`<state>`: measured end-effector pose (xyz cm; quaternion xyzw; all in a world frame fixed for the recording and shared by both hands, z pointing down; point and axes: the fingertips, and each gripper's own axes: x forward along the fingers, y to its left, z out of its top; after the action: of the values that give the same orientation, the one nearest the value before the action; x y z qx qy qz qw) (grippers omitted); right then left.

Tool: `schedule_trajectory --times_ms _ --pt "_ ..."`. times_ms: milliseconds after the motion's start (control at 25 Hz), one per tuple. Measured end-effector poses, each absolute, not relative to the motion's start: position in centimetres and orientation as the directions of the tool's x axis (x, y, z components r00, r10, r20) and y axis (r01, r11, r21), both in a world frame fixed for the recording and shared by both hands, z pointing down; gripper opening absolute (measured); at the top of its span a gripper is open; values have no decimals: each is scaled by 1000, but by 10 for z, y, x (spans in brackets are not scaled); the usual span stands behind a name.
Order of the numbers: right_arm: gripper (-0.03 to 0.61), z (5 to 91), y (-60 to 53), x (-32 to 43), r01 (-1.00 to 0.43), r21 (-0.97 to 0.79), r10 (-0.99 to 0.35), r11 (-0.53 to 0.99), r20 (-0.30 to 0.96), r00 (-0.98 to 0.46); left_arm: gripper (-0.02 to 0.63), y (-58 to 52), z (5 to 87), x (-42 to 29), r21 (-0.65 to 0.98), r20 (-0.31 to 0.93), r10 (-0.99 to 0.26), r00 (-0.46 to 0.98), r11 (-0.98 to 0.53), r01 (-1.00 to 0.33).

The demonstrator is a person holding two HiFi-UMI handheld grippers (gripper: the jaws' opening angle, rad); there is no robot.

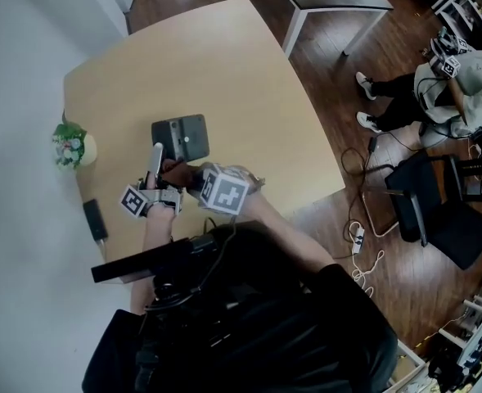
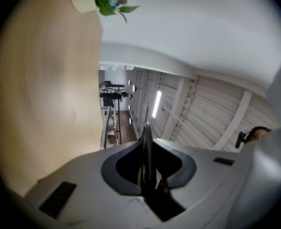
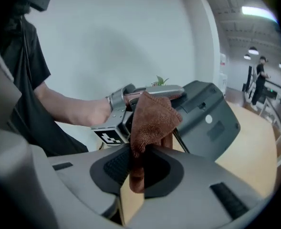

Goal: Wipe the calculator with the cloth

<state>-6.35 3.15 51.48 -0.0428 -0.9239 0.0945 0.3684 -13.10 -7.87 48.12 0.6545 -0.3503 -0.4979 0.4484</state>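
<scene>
Desk [image 1: 224, 64], pale wood: dark grey calculator [image 1: 180, 137] near its front, tilted up by the left tool [image 1: 155, 162], whose jaws sit nearly together on the calculator's thin edge. Potted flowers [image 1: 71, 146] and a flat black item [image 1: 95, 219] lie apart at the wall side. The right tool [image 3: 144, 147] is clamped on a brown cloth [image 3: 152, 120], which in the right gripper view partly covers the left tool. Only the head view shows a seated person [image 1: 457, 84] and a black chair [image 1: 437, 207] beyond the desk.

Overhead, we look steeply down at the table [image 1: 224, 64]; right gripper view closely faces the calculator [image 1: 181, 136], left shares the plant [image 1: 70, 144].
</scene>
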Motion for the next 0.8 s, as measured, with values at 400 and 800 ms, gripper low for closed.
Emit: schedule_trajectory --times_ms 400,800 --pt "51 594 -99 30 -334 -209 -71 919 746 -662 75 -70 598 -103 993 -93 -707 701 -115 16" --pt "51 692 -31 -8 -278 -589 221 759 634 -741 353 -81 619 -67 971 -32 -661 750 -198 -134"
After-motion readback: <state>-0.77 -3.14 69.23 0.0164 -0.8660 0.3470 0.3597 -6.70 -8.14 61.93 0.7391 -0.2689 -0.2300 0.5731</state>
